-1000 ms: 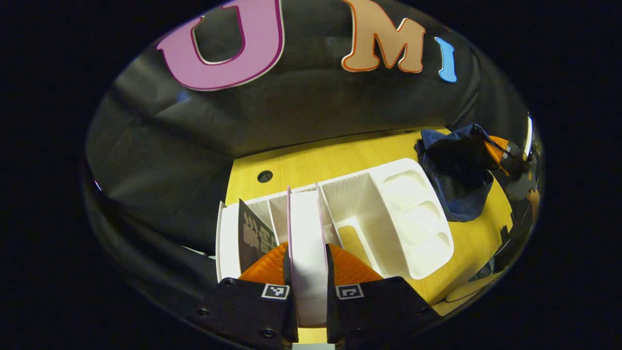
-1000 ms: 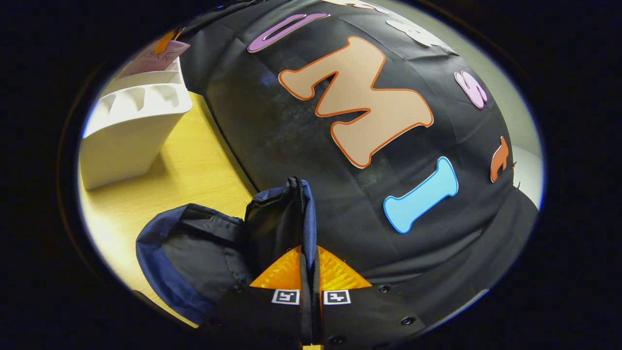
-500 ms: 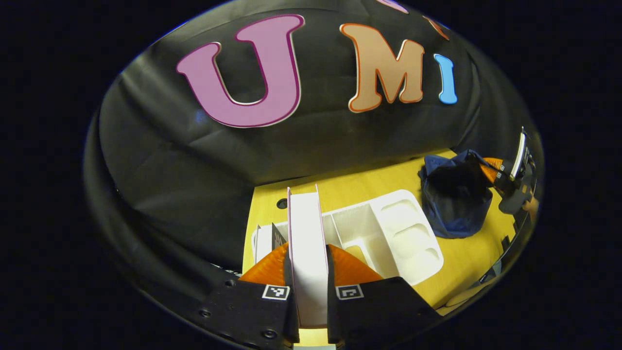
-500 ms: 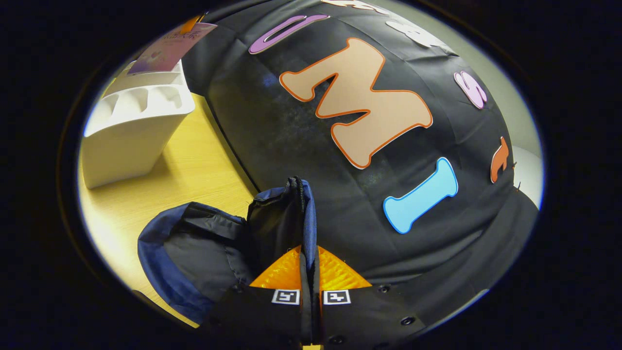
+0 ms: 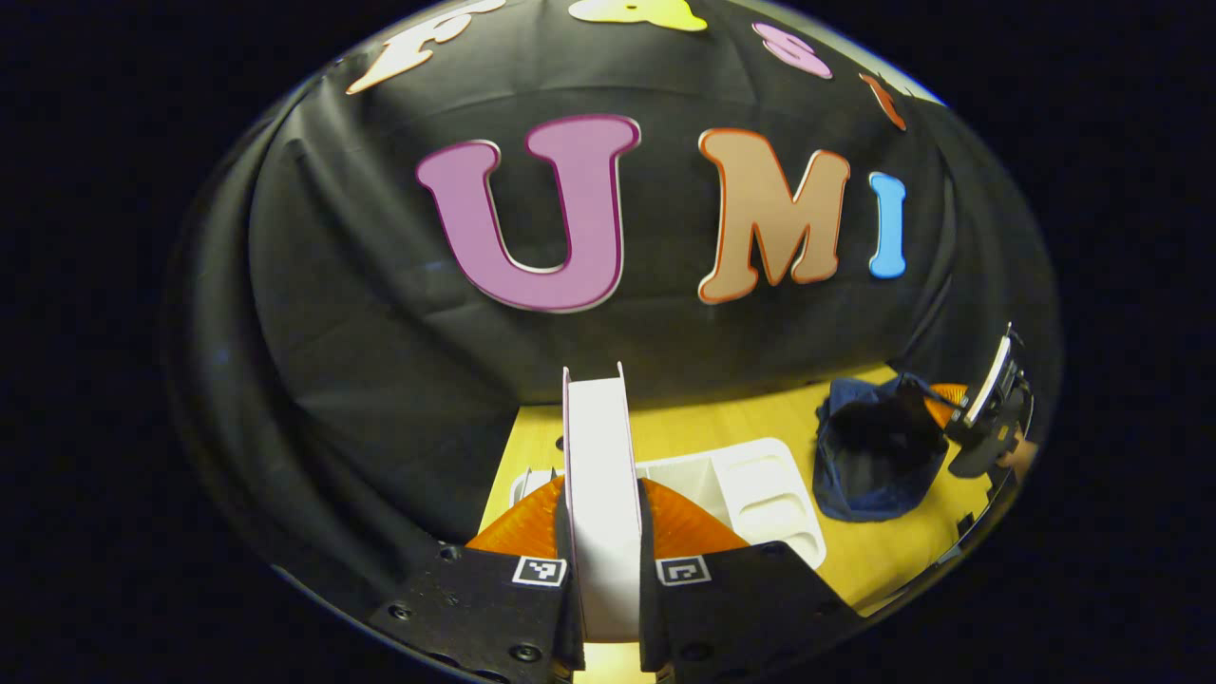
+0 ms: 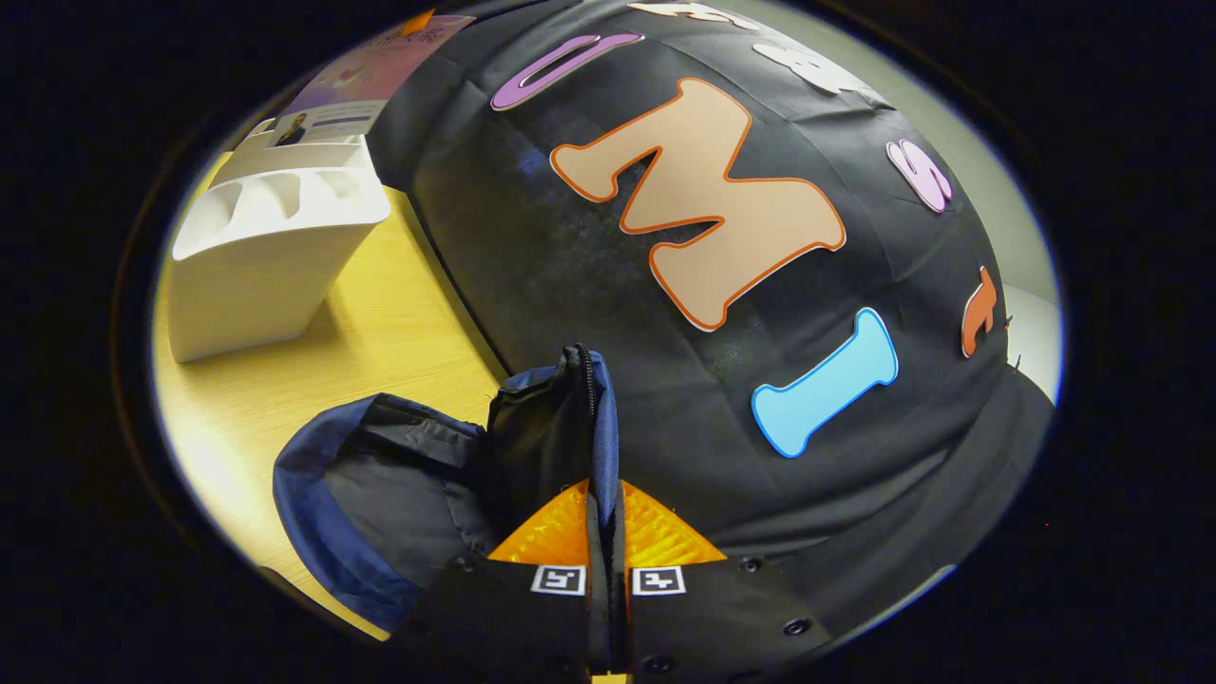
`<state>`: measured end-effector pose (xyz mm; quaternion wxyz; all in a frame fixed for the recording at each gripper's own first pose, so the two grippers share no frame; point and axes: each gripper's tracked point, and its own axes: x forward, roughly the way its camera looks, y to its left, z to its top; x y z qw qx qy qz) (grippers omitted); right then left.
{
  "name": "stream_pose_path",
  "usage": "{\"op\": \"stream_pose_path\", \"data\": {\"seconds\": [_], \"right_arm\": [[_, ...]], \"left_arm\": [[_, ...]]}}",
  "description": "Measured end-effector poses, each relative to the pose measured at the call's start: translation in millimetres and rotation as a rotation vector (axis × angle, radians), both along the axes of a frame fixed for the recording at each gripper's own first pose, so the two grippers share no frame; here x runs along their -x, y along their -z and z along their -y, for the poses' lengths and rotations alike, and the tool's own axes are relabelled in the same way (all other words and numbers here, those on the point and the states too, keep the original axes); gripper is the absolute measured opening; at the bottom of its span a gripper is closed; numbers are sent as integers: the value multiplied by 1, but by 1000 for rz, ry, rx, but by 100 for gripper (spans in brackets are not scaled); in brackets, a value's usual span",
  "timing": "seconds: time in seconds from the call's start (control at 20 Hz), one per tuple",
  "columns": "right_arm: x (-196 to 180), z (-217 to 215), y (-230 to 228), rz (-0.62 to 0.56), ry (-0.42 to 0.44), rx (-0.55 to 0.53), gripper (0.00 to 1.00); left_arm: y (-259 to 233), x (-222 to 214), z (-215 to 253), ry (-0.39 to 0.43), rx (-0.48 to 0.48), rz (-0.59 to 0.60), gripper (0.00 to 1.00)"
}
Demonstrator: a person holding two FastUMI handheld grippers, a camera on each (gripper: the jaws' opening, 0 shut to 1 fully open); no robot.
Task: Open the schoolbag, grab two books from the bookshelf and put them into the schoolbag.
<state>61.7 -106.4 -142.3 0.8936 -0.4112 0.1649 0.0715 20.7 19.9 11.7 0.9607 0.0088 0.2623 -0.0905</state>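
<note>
A book (image 5: 600,475) with white page edges and pink covers stands upright between the fingers of my left gripper (image 5: 601,486), which is shut on it, above the white bookshelf (image 5: 750,480). Right of the shelf stands the navy schoolbag (image 5: 874,461), its mouth open, with my right gripper (image 5: 955,408) at its right edge. In the right gripper view, my right gripper (image 6: 604,489) is shut on the bag's zippered rim (image 6: 591,399), holding it up. The schoolbag's dark inside (image 6: 389,484) lies open to the left. The lifted book's pink cover (image 6: 380,66) shows above the bookshelf (image 6: 266,237).
The yellow wooden table (image 6: 380,332) carries the bookshelf and the bag, with bare wood between them. A round cable hole sits in the table behind the shelf, hidden now by the book. The black cloth wall runs along the table's far edge.
My left gripper has risen with the book, drawing it up out of the bookshelf, which has dropped lower in its view. My right gripper has kept still on the bag's rim.
</note>
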Motion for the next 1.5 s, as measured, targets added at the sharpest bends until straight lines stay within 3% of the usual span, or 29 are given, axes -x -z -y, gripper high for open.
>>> {"op": "stream_pose_path", "data": {"seconds": [0.25, 0.6, 0.95, 1.35, 1.5], "right_arm": [[3, 4, -1, 3, -19, -13, 3], [5, 16, -3, -4, -9, -73, 4], [3, 16, -2, -57, 25, -203, 4], [7, 10, 0, -84, 19, -226, 4], [6, 12, -1, -87, 33, -248, 4]], "left_arm": [[-28, 16, 39, 28, 160, 57, 20], [-36, 39, 134, 116, 487, 62, 20], [12, 52, 218, 163, 641, -27, 20], [58, 46, 303, 125, 866, -81, 20], [82, 42, 327, 87, 903, -106, 20]]}}
